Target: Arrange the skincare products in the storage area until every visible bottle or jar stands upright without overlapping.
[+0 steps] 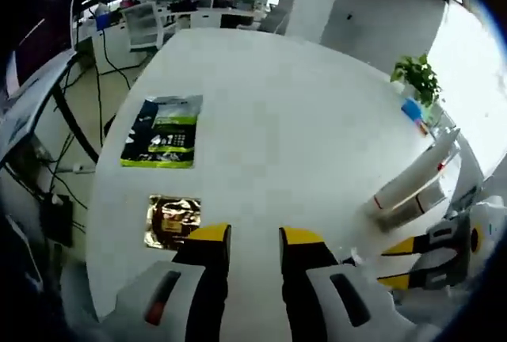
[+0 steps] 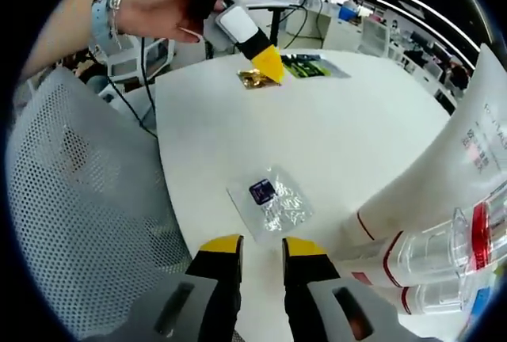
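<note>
Two white skincare tubes (image 2: 444, 191) with red bands and clear caps lie on their sides on the white table (image 2: 356, 128), just right of my right gripper (image 2: 261, 248). Its jaws are open with nothing between them. A clear sachet (image 2: 269, 199) with a dark square lies flat just ahead of them. In the left gripper view the tubes (image 1: 412, 184) lie at the right, and the right gripper (image 1: 400, 263) sits by their cap ends. My left gripper (image 1: 255, 239) is open and holds nothing, next to a gold sachet (image 1: 173, 219). A green-and-black sachet (image 1: 162, 132) lies farther off.
A hand holds the left gripper (image 2: 268, 65) above the gold sachet (image 2: 255, 79) and green sachet (image 2: 313, 65). A grey mesh chair (image 2: 79, 199) stands against the table's near edge. A potted plant (image 1: 416, 77) and a small blue object (image 1: 413, 112) sit at the far right edge.
</note>
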Demonstrator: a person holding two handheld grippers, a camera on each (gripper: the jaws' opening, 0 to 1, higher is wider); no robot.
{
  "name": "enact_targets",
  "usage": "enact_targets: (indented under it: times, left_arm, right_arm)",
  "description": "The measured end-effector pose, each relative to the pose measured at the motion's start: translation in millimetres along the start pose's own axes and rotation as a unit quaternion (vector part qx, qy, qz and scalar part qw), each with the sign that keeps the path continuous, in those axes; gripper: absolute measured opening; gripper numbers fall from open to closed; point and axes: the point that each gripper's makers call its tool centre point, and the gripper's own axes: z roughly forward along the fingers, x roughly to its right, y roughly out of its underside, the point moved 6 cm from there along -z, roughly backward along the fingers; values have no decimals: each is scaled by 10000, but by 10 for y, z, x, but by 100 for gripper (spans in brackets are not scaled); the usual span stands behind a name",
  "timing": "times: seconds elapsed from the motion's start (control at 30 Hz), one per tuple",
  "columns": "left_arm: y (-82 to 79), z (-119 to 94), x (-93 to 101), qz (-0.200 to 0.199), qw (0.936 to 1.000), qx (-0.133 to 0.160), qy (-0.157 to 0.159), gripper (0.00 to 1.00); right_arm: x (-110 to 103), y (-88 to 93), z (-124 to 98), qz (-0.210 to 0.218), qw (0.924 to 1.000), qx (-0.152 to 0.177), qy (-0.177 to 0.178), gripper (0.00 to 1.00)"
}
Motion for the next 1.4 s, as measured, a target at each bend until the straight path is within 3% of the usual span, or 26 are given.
enact_targets:
  times: [0.13, 0.23, 0.33, 0.5, 0.67, 0.93, 1.03, 1.13, 1.33, 1.4]
  left_arm:
    - [53, 61, -212, 32, 9992, -130, -373, 30]
    - [85, 109, -305, 29, 9985, -212, -508, 42]
    - [162, 196, -440, 131, 9960, -466, -749, 50]
    - [204, 284, -504, -143, 9962, -570, -642, 52]
    - [192, 345, -536, -276, 9954, -673, -630, 50]
    - [144, 362, -590, -137, 9955, -620, -710, 46]
    - [128, 345, -595, 31, 9961, -581, -670, 37]
    - [148, 336, -591, 87, 9961, -553, -678, 36]
    - [150, 292, -585, -4, 9956, -571, -742, 33]
    - [112, 267, -552, -259, 9965, -450, -661, 31]
  right_arm:
    - [-3, -8, -1, -22, 10000, 17, -4, 14]
    - [2, -6, 0, -25, 10000, 13, 4, 13]
    - [11, 0, 2, -24, 10000, 1, 14, 13]
    - [22, -18, -8, 31, 10000, 82, -1, 13]
    - [24, -18, -9, 36, 9999, 101, -11, 13]
    - [44, -26, -18, 42, 9999, 145, 32, 13]
    - [41, -29, -22, 51, 9999, 161, 16, 13]
    - [42, -32, -27, 53, 9998, 176, 17, 13]
    - [37, -36, -30, 30, 9998, 187, 14, 12]
    - [34, -42, -35, 37, 9998, 208, 9, 12]
